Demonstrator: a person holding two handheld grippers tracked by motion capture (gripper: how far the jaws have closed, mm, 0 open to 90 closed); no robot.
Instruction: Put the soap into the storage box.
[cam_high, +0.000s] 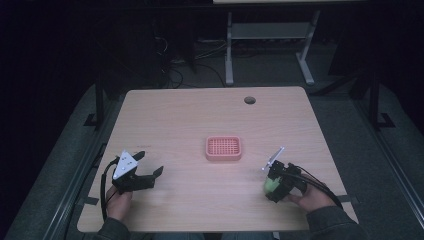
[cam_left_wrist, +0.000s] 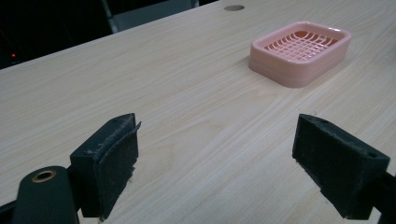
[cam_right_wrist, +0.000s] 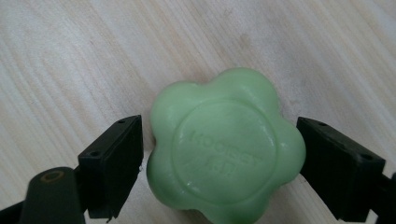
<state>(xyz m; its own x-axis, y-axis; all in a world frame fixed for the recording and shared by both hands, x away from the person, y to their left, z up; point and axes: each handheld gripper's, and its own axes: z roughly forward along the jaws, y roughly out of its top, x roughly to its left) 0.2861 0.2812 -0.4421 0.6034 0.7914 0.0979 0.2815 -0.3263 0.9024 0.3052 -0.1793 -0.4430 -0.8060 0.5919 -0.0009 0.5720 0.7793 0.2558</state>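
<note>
A green soap shaped like a rounded flower lies flat on the wooden table, near the front right corner, its broad embossed face turned upward. It has no real long axis (the lobes run evenly round a raised central disc), so it points nowhere in particular. Raised lettering crosses the disc in two lines, but it is too soft and blurred to read.

The right gripper stands over the soap with one black jaw on each side of it. The right jaw looks to be touching a lobe and the left jaw sits just beside another; whether they are already pressing in cannot be told.

The left gripper rests near the front left corner, jaws spread wide with bare wood between them.

A pink soap dish with a slotted grid floor sits near the middle of the table, its long axis parallel to the front edge, well apart from both grippers. A round cable hole lies near the far edge.
</note>
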